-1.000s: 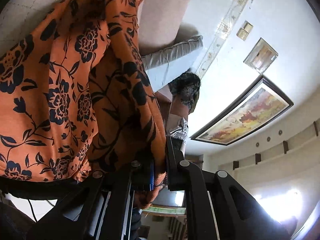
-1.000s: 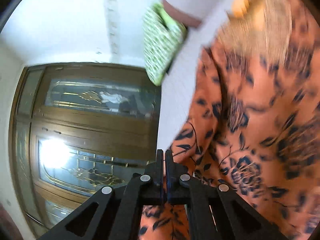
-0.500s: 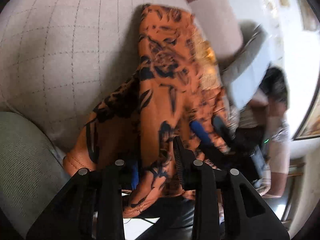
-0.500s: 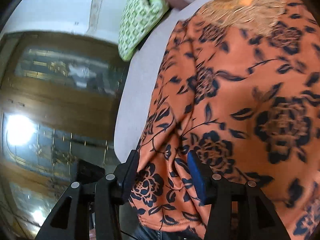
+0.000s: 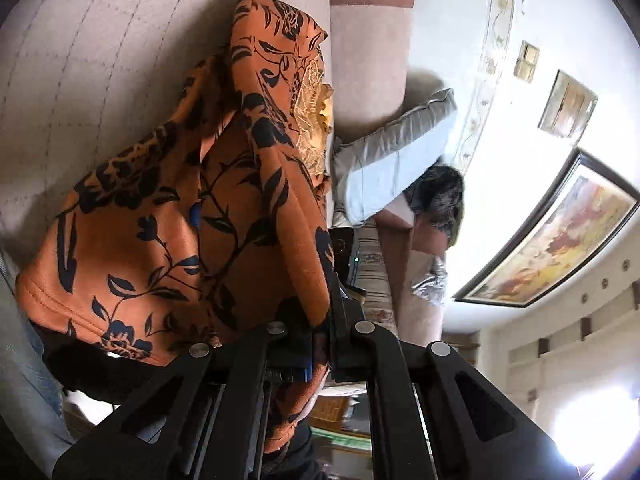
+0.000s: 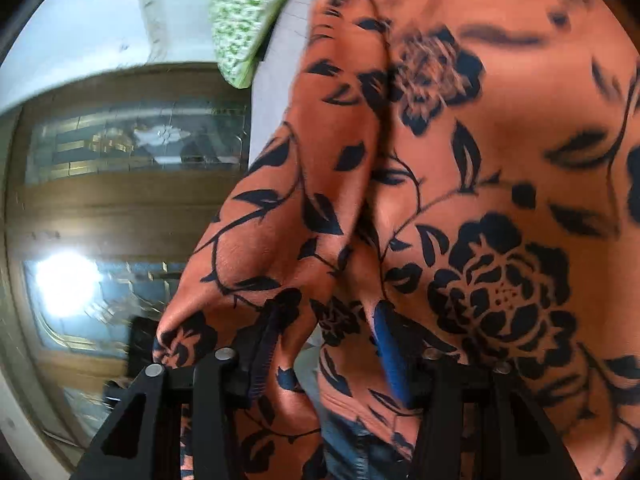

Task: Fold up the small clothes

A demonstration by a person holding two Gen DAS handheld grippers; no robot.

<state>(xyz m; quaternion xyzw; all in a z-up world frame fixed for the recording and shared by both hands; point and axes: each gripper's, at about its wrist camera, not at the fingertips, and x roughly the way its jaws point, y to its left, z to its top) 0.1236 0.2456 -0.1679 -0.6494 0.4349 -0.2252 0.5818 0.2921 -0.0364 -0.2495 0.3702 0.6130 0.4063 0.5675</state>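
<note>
An orange garment with a dark floral print (image 5: 180, 216) hangs in folds over a beige quilted sofa seat (image 5: 80, 60). My left gripper (image 5: 320, 344) is shut on a fold of its edge, and the cloth drapes down between the arms. In the right wrist view the same garment (image 6: 460, 200) fills most of the frame. My right gripper (image 6: 324, 344) is open, its fingers wide apart with loose cloth lying between them. The blue pad (image 6: 390, 356) of one finger shows against the fabric.
A sofa armrest (image 5: 368, 56) and a grey cushion (image 5: 392, 160) lie beyond the garment. A green patterned cushion (image 6: 244, 12) sits at the sofa's far end. A framed painting (image 5: 552, 232) hangs on the wall; a wooden glass door (image 6: 120, 184) stands behind.
My right gripper went from shut to open with cloth between its fingers. My left gripper loosened half a second ago, has closed on the garment edge again, and its view swung back toward the wall.
</note>
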